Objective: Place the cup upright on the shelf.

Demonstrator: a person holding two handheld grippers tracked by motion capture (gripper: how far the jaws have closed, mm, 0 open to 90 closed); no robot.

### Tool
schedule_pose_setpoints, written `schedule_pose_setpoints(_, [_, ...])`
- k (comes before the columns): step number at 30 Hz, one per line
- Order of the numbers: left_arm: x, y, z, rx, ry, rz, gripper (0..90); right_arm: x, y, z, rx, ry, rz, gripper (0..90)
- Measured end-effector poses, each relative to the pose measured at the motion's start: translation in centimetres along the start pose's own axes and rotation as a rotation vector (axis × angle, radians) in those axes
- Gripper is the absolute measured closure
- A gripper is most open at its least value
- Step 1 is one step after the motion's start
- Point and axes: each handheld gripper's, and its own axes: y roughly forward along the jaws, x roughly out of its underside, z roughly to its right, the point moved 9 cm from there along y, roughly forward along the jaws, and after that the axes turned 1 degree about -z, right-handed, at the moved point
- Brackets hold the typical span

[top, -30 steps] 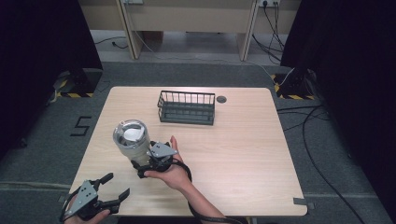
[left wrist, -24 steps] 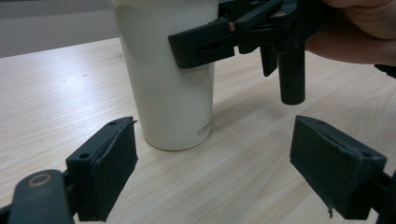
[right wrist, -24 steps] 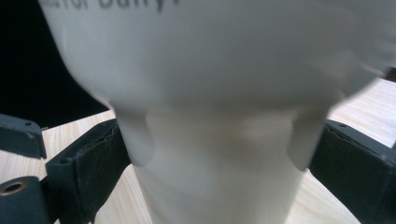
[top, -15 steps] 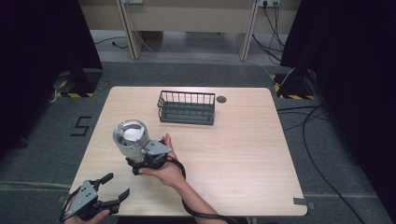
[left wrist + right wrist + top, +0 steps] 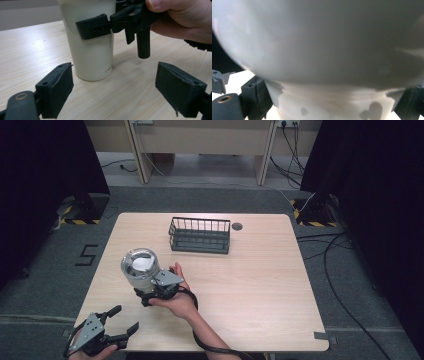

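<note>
The cream tumbler (image 5: 140, 271) stands upright on the wooden surface (image 5: 260, 285), its base down (silvery lid on top), nearer you than the black wire basket (image 5: 200, 235). Your right claw (image 5: 150, 290) is clamped around its side. Your left claw (image 5: 116, 326) hangs spread wide and empty, near you, apart from the tumbler.

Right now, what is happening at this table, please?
A person works at a wooden table with a hand-held gripper in each hand. The right gripper is closed around a cream cup with a domed clear lid; the cup stands on the table. The left gripper waits open near the table's front edge, holding nothing and pointing toward the cup. An empty black wire basket stands farther back.
</note>
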Motion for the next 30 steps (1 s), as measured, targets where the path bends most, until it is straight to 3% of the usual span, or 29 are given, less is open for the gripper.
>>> schedule_pose_setpoints(16, [-0.1,-0.1,-0.1,-0.002,-0.004,0.004,14.2,-1.0,-0.4,0.2,0.019,0.005,0.005,10.0])
schedule_pose_setpoints(30, [-0.1,-0.1,-0.1,-0.003,-0.004,0.005,14.2,-2.4,-2.0,1.8,0.07,0.014,0.014,10.0])
